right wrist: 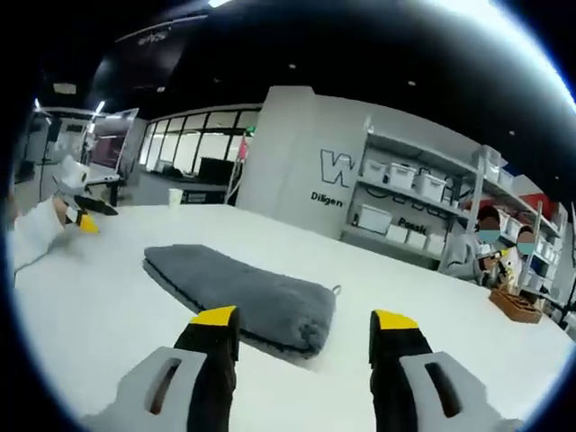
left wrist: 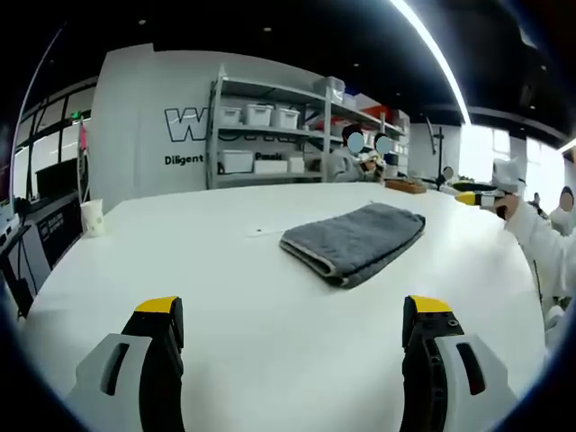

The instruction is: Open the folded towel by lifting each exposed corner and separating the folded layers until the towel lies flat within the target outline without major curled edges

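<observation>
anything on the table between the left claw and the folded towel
No, that stretch is bare white table in the left gripper view: the open left claw hovers short of the grey towel.

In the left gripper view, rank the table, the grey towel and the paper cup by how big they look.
1. White table, largest; it spans most of the view.
2. Folded grey towel, clearly smaller.
3. White paper cup at the table's far left edge, smallest, though it sits a little farther off than the towel, which shrinks it.
</observation>
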Motion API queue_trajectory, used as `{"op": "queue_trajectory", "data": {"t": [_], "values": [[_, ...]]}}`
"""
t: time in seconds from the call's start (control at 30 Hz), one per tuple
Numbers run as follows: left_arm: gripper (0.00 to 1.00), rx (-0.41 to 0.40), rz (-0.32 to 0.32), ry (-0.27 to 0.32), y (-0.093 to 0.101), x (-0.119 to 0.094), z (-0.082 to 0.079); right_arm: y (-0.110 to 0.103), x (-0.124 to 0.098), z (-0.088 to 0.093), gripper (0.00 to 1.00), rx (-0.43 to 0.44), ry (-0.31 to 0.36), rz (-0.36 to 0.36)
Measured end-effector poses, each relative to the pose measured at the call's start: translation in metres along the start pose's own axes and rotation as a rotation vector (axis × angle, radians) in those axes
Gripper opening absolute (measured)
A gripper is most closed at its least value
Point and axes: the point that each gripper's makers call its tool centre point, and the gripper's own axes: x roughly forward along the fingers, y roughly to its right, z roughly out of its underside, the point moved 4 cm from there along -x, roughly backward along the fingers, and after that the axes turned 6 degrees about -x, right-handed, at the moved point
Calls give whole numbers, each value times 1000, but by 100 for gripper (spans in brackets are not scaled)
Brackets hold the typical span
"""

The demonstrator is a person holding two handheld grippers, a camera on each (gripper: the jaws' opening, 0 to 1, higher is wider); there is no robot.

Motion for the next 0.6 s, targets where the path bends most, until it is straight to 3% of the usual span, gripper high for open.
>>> {"op": "queue_trajectory", "data": {"t": [0.17, 0.6], "values": [[100, 5, 2, -9, 2, 2, 2, -14, -5, -2, 70, -12, -12, -37], [100, 7, 4, -20, -2, 3, 1, -48, -3, 12, 98, -11, -121, -141]]}}
